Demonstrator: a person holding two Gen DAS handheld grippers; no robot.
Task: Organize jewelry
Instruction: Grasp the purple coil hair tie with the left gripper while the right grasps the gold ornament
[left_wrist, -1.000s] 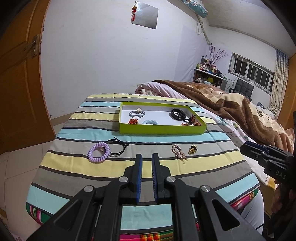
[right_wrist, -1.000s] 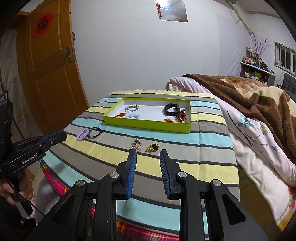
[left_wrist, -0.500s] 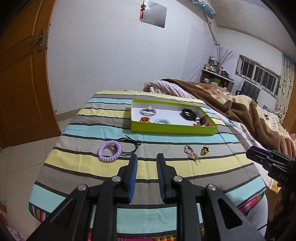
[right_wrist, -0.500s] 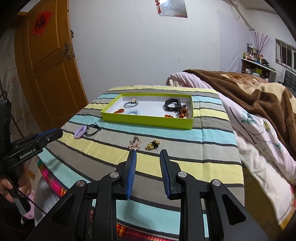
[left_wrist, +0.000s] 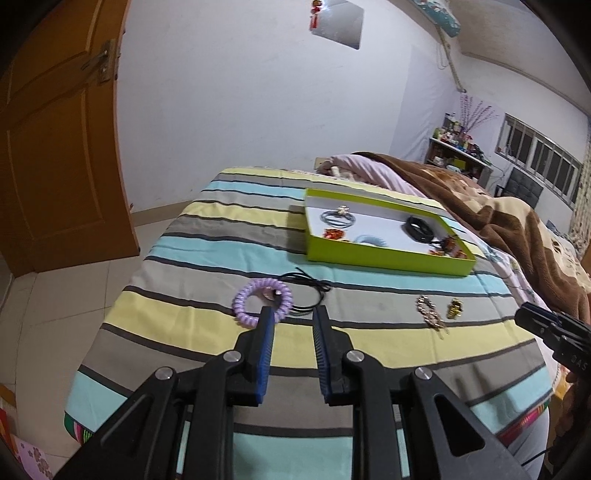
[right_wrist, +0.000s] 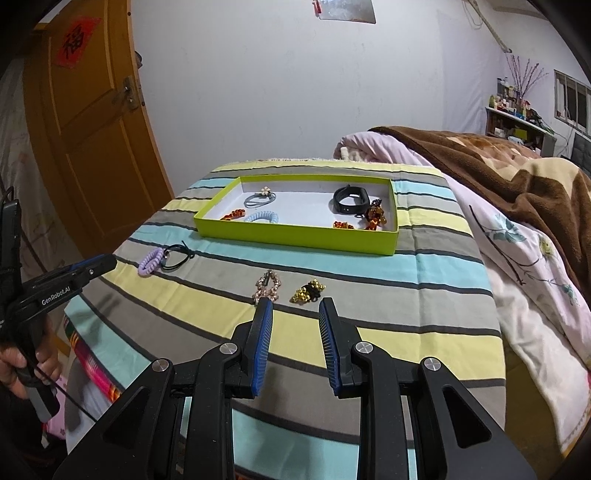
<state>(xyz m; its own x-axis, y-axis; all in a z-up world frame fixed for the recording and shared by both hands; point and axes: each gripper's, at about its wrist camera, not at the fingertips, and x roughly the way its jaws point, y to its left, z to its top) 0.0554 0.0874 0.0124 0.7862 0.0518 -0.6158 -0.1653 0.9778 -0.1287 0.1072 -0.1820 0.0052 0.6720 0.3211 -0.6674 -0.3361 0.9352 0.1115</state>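
Partly hidden behind the green box's (right_wrist: 295, 236) near wall lie six trinkets; four more rest before it; both grippers (left_wrist: 293, 315) (right_wrist: 295, 306) gape, empty.

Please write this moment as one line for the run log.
left tool: open, empty, near purple coil tie | right tool: open, empty, near gold clip | green box: partly filled

Orange wooden door (right_wrist: 92, 122) at left, red paper square with character (right_wrist: 75, 41) near its top, metal latch (left_wrist: 101, 62) on edge. White wall (left_wrist: 240, 110) behind. Red hanging ornament (left_wrist: 317, 13) beside pale panel (left_wrist: 341, 22) high on wall. Brown blanket (right_wrist: 517, 184) over pink floral quilt (right_wrist: 524, 258) at right. Cluttered shelf (right_wrist: 517, 110) with purple-flowered branches (left_wrist: 474, 110) in far corner, barred window (left_wrist: 539, 162) beyond. Pale tiled floor (left_wrist: 55, 295) below door.
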